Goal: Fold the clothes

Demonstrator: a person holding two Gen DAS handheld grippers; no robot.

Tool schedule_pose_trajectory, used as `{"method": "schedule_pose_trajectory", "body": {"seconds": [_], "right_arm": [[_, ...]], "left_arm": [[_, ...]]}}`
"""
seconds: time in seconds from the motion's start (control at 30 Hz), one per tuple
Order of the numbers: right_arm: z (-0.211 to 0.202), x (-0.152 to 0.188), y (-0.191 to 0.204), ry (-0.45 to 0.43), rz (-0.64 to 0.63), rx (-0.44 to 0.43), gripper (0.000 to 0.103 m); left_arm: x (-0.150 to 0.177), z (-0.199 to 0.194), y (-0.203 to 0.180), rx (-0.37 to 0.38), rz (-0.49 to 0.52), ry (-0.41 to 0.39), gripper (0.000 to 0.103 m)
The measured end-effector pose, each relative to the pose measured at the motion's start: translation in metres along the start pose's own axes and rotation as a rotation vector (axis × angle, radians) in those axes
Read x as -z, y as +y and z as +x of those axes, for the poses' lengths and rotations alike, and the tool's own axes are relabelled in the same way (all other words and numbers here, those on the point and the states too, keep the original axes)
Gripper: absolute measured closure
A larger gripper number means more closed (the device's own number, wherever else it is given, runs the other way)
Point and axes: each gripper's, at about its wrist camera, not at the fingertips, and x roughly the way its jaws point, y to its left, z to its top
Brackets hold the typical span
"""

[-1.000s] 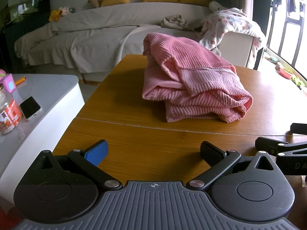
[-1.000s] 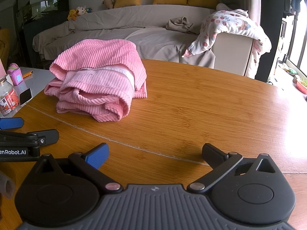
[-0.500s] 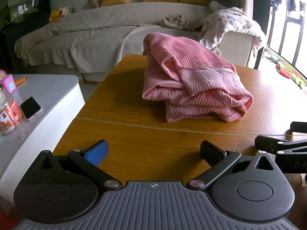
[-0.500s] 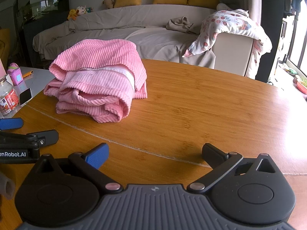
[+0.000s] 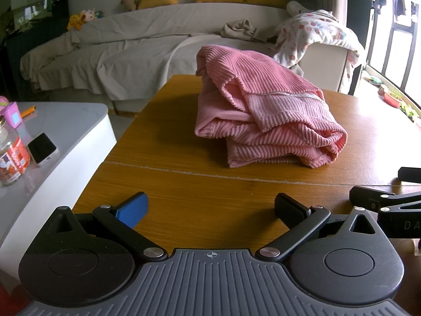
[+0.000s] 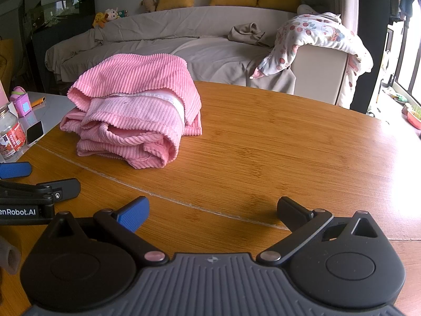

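A pink ribbed garment [image 5: 265, 115] lies folded in a thick bundle on the wooden table [image 5: 184, 184]; it also shows in the right wrist view [image 6: 136, 121]. My left gripper [image 5: 210, 208] is open and empty, low over the table's near part, well short of the bundle. My right gripper [image 6: 213, 210] is open and empty, near the front edge, with the bundle ahead to its left. Each gripper shows at the edge of the other's view: the right gripper [image 5: 389, 187] in the left wrist view, the left gripper [image 6: 39, 181] in the right wrist view.
A white side table [image 5: 68, 121] stands left of the wooden table with a jar [image 5: 10, 155], a phone [image 5: 42, 148] and a pink toy [image 5: 11, 110]. A covered sofa [image 5: 147, 42] with a patterned blanket [image 6: 321, 39] lies behind. A window is at the right.
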Motion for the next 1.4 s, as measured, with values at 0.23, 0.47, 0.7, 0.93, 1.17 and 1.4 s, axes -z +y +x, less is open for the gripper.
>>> {"method": "schedule_pose_trajectory", "body": {"seconds": [0.23,0.47,0.7,0.93,1.17,1.4], "right_arm": [[0.0001,-0.0001,0.0002,0.000,0.000,0.000,0.000],[0.0001,-0.0001,0.0006,0.000,0.000,0.000,0.000],[0.0000,-0.0001,0.0005,-0.001,0.000,0.000,0.000],[0.0000,-0.0002,0.0007,-0.001,0.000,0.000,0.000],[-0.0002,-0.0003,0.0005,0.000,0.000,0.000,0.000],[-0.0004,-0.0004,0.0005,0.000,-0.001,0.000,0.000]], "left_arm": [[-0.0002,0.0008,-0.0021,-0.002,-0.002,0.001,0.000],[0.0020,-0.0004,-0.0027,0.039,0.025,-0.004,0.000],[0.0018,0.0008,-0.0053,0.032,0.029,-0.001,0.000],[0.0014,0.0012,-0.0055,0.032,0.029,0.000,0.000],[0.0014,0.0011,-0.0056,0.032,0.030,0.000,0.000],[0.0013,0.0006,-0.0056,0.032,0.030,0.000,0.000]]}}
